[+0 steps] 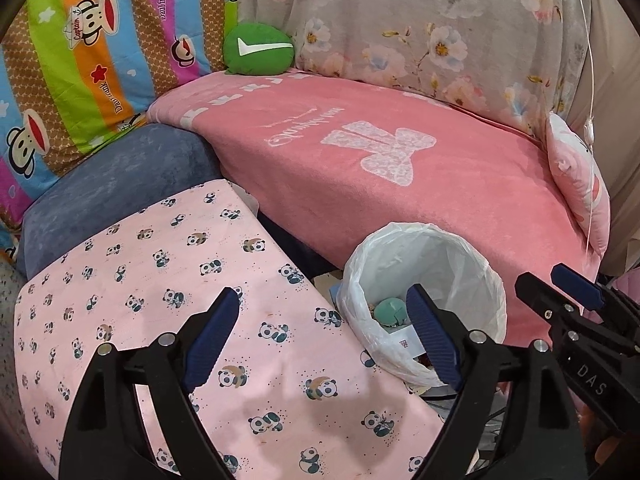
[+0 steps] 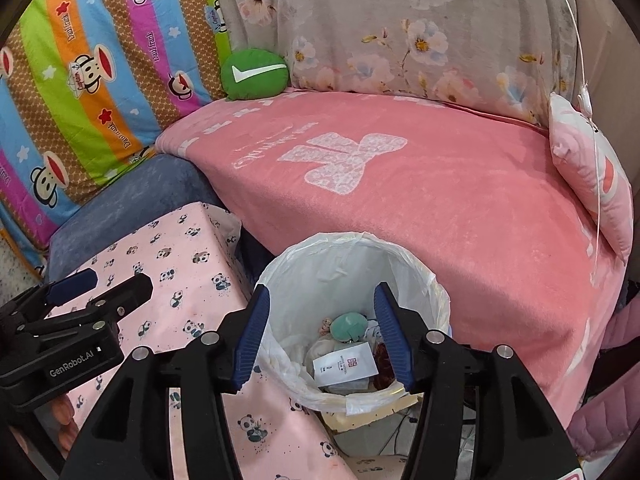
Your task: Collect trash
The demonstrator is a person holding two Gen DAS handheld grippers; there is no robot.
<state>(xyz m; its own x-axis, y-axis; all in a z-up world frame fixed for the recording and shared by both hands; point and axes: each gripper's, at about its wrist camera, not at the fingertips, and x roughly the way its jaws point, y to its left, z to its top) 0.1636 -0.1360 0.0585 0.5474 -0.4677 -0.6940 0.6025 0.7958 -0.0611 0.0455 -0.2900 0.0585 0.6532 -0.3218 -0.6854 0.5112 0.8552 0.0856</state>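
A white-lined trash bin (image 2: 412, 264) stands between the panda-cloth table and the pink sofa; it also shows in the left wrist view (image 1: 472, 264). Inside lie a teal crumpled piece (image 2: 350, 326), a white printed card (image 2: 346, 366) and other scraps. My right gripper (image 2: 322, 340) is open and empty, held right above the bin's mouth. My left gripper (image 1: 324, 340) is open and empty over the table's edge, left of the bin. The left gripper shows at the left of the right wrist view (image 2: 96, 284); the right gripper shows at the right of the left wrist view (image 1: 560, 284).
The table has a pink panda-print cloth (image 1: 160, 300). A pink blanket (image 1: 400, 160) covers the sofa seat. A green round cushion (image 1: 258, 50) and a pink pillow (image 1: 580, 184) lie on it. A striped cartoon quilt (image 1: 80, 60) hangs at the left.
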